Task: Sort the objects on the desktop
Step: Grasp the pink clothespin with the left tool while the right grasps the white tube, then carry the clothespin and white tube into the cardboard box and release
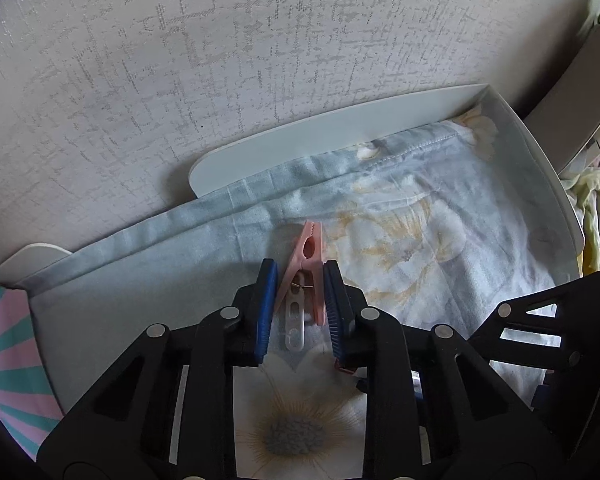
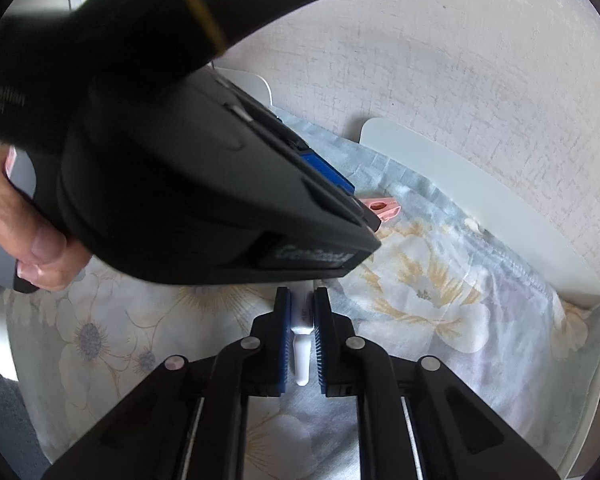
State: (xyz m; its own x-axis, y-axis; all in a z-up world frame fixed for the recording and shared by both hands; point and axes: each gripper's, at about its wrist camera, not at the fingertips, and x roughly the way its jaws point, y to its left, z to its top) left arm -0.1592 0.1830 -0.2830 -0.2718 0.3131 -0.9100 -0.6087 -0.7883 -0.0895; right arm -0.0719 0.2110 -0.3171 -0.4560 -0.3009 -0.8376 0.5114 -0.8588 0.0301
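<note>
Left wrist | left tool (image 1: 300,280) clamps pink clothespin (image 1: 307,258); tray rim (image 1: 300,142) well beyond

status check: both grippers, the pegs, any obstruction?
Left gripper shut on pink clothespin, over floral cloth in white tray. Right gripper shut on white clip. Left unit blocks right view.

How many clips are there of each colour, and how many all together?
Pink clip: 1, held between the left gripper fingers.
Clear clip: 1, lying on the flowery cloth.
White clip: 1, between the right gripper fingers.
Total: 3 clips.
</note>
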